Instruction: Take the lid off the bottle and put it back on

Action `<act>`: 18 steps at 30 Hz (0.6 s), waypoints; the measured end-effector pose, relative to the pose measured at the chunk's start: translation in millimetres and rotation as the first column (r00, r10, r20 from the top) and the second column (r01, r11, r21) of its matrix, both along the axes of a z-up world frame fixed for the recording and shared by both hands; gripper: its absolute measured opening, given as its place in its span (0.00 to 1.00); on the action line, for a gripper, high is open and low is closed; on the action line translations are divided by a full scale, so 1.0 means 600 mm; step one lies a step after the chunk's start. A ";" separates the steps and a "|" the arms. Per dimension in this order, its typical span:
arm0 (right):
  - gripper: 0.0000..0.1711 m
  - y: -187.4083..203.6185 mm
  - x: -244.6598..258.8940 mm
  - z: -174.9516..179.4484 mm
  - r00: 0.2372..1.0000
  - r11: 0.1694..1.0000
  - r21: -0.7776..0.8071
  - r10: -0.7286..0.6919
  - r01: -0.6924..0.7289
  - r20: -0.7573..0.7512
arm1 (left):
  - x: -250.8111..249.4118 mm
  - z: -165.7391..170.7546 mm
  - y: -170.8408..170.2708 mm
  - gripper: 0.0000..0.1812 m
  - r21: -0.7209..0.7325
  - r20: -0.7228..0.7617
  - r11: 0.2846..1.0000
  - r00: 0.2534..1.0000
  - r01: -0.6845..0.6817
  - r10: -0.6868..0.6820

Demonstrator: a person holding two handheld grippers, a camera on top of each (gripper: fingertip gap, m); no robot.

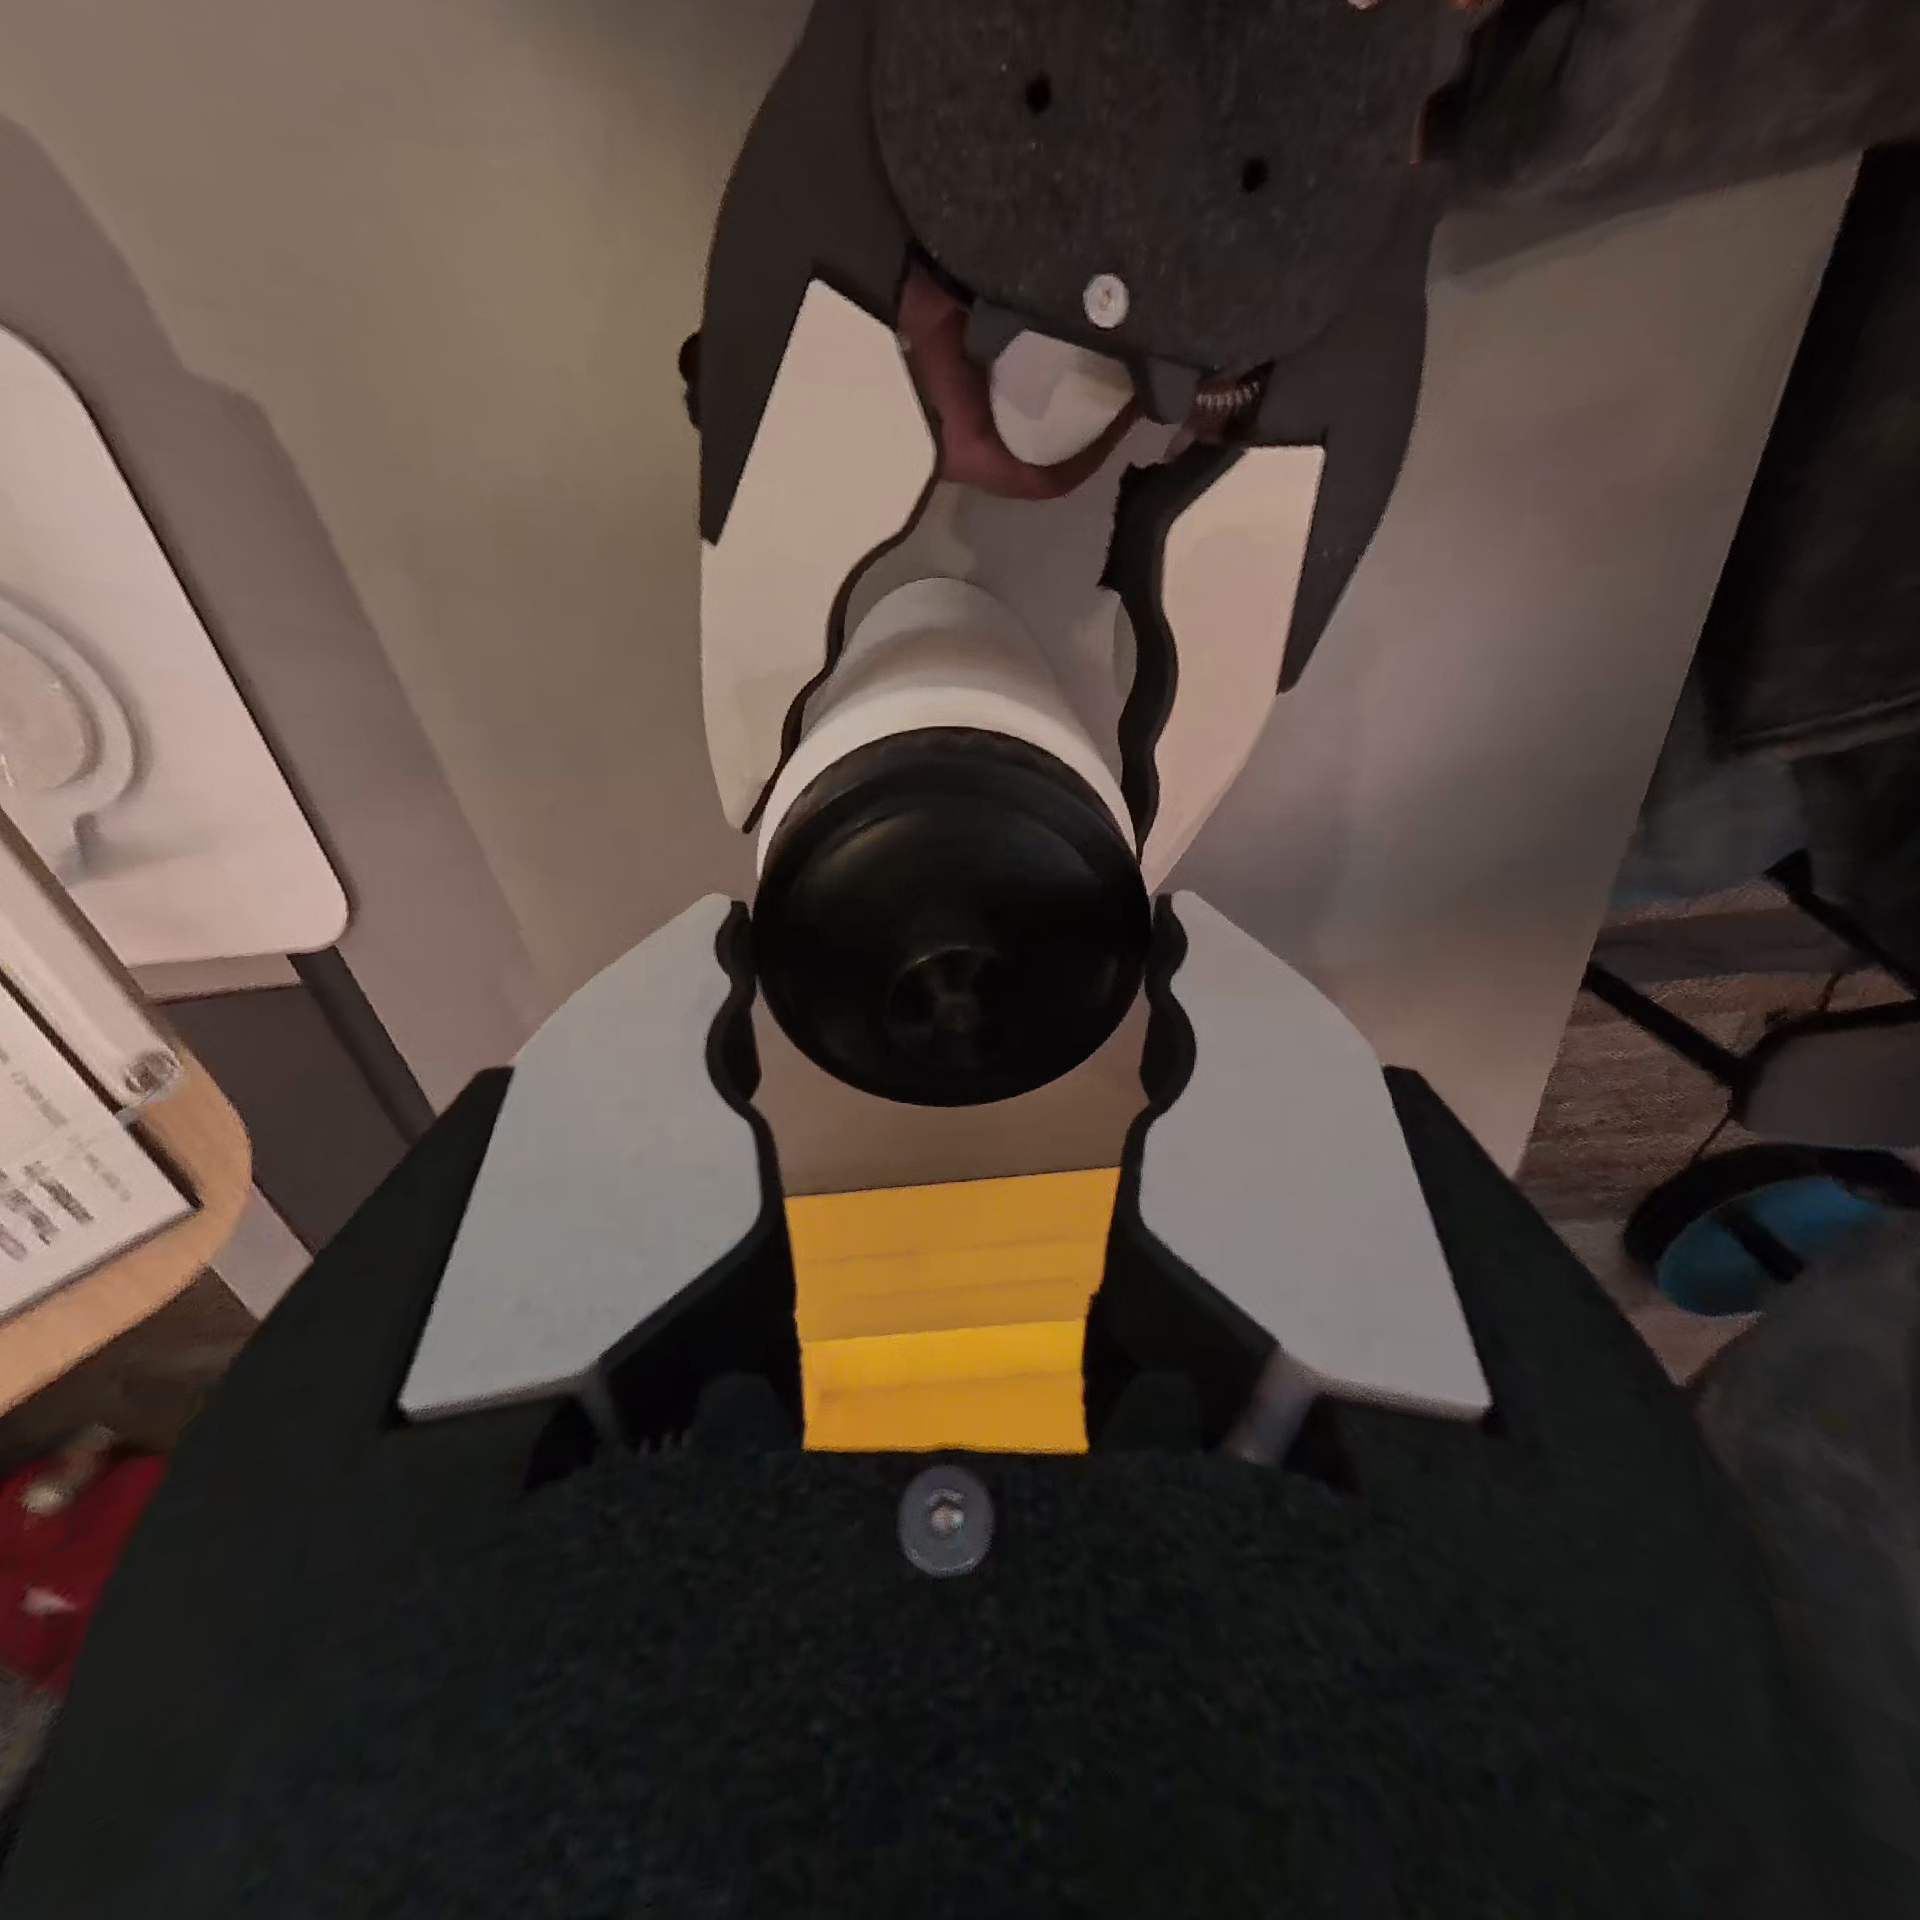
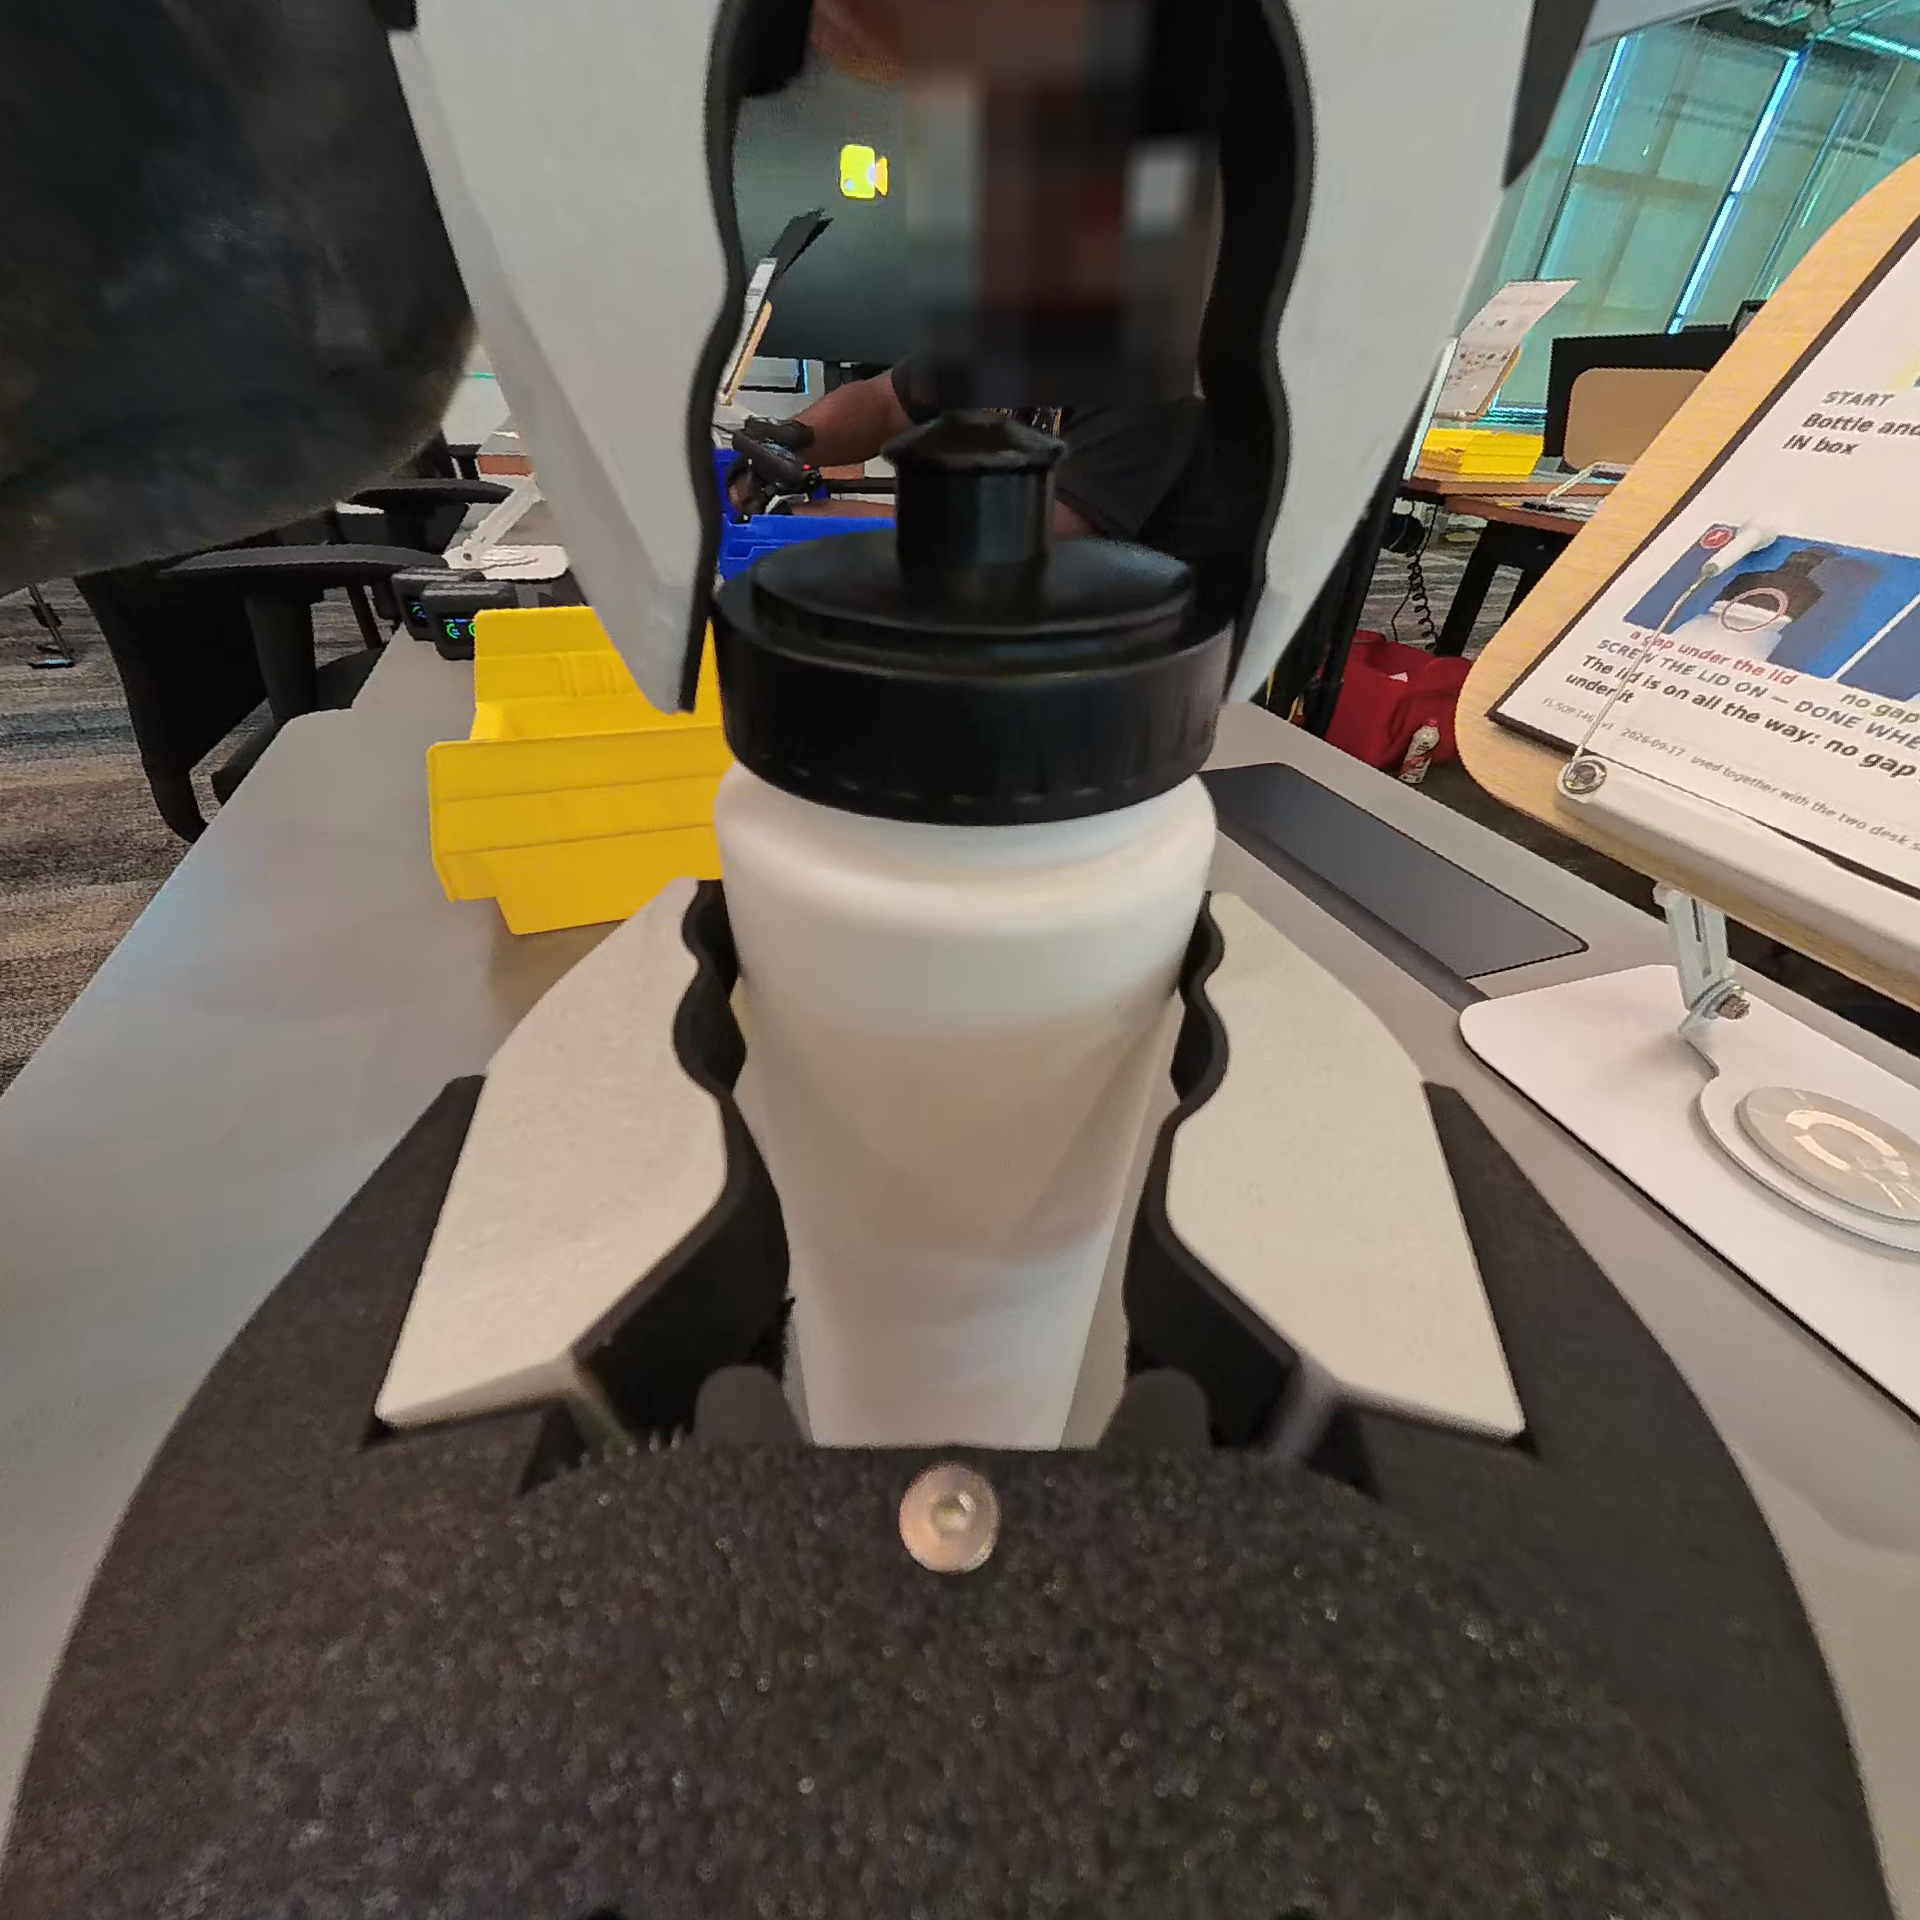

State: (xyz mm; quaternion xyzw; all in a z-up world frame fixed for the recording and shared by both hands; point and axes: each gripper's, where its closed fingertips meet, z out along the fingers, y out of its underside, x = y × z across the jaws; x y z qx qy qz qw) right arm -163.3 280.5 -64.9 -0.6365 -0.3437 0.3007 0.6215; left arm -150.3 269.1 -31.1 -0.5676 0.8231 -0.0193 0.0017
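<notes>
Your left gripper (image 1: 951,987) closes on the black lid (image 1: 951,920) of the white bottle (image 1: 940,665); farther away, the right gripper (image 1: 961,717) grips the body.

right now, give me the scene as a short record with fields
bottle: white bottle, upright, held off the table
lid: black lid on the bottle, spout up
right gripper: right gripper shut on the bottle's body
left gripper: left gripper over the lid, fingers on either side; contact unclear
behind: yellow bin on the grey table
right side: instruction board on a stand
</notes>
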 end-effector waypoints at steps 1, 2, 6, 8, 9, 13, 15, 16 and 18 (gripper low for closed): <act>0.48 0.000 0.001 0.000 1.000 1.000 0.000 -0.001 0.001 0.001 | 0.001 0.000 -0.001 0.40 0.003 -0.002 0.998 0.998 -0.066 0.066; 0.48 0.000 0.001 0.000 1.000 1.000 -0.001 -0.003 0.003 0.002 | 0.002 0.001 -0.001 0.40 0.005 0.000 0.990 0.990 -0.142 0.142; 0.48 -0.002 0.000 0.000 1.000 1.000 0.000 0.000 0.000 0.006 | 0.004 0.000 -0.003 0.40 0.011 0.058 0.897 0.896 -0.442 0.441; 0.48 -0.001 -0.002 0.000 1.000 1.000 -0.001 -0.003 0.003 0.007 | 0.004 -0.001 -0.001 0.40 -0.028 0.062 0.769 0.767 -0.638 0.639; 0.48 -0.001 -0.002 0.000 1.000 1.000 0.000 -0.007 0.007 0.006 | 0.005 0.000 0.000 0.40 -0.049 0.066 0.705 0.702 -0.707 0.709; 0.48 0.002 -0.001 0.000 1.000 1.000 -0.006 -0.028 0.028 0.005 | 0.006 0.000 0.003 0.40 -0.048 0.091 0.610 0.605 -0.791 0.791; 0.48 0.001 -0.002 0.000 1.000 1.000 -0.002 -0.023 0.023 0.010 | 0.003 0.000 0.001 0.40 -0.030 0.087 0.634 0.630 -0.773 0.772; 0.48 0.000 -0.003 0.000 1.000 1.000 -0.002 -0.021 0.021 0.008 | 0.001 0.000 0.000 0.40 -0.025 0.078 0.672 0.668 -0.740 0.740; 0.48 0.000 -0.003 0.000 1.000 1.000 -0.001 -0.011 0.011 0.003 | -0.003 0.004 0.002 0.43 0.005 0.067 0.804 0.802 -0.595 0.593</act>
